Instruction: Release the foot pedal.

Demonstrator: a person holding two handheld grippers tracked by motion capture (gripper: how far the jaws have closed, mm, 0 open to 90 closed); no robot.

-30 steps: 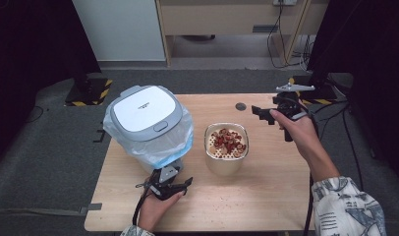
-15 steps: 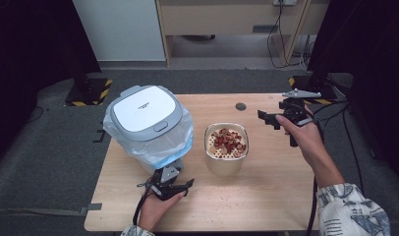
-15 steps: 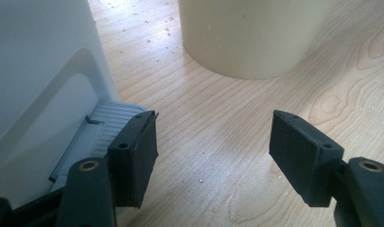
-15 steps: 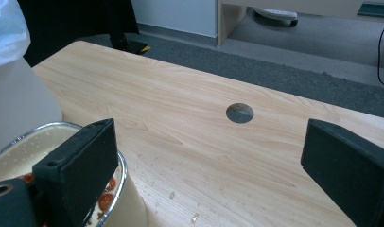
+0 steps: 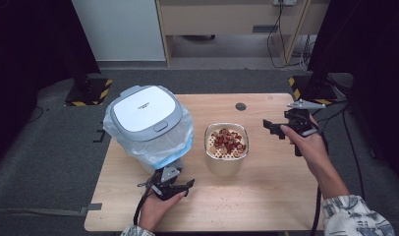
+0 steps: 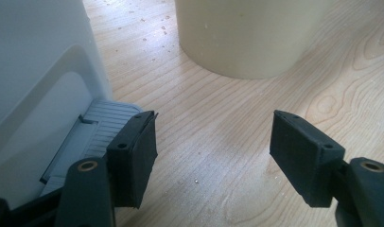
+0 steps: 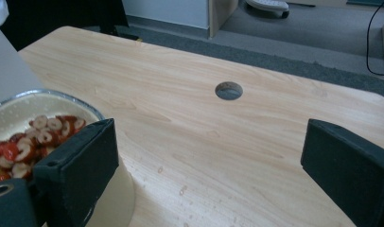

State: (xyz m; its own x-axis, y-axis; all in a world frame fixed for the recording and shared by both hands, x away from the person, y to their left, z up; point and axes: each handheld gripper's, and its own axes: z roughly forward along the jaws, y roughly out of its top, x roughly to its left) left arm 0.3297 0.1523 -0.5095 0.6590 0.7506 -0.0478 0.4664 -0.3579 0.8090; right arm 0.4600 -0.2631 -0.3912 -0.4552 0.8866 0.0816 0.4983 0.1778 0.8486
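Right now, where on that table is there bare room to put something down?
The widest bare wood runs along the near edge of the table, between the left claw and the person's right forearm. The far strip around the round hole is free too. It is crowded between the lidded bin and the bowl of sliced fruit.

The right gripper (image 5: 275, 129) hangs above the surface (image 5: 266, 196), to the right of the cream bucket (image 5: 226, 160), its fingers (image 5: 269, 126) parted with nothing between them. That bucket holds red and pale slices (image 5: 227, 140). The left gripper (image 5: 174, 187) sits low near the front edge, spread wide, just beside the foot of the white lidded bin (image 5: 147, 123) with its blue plastic liner (image 5: 180, 145).
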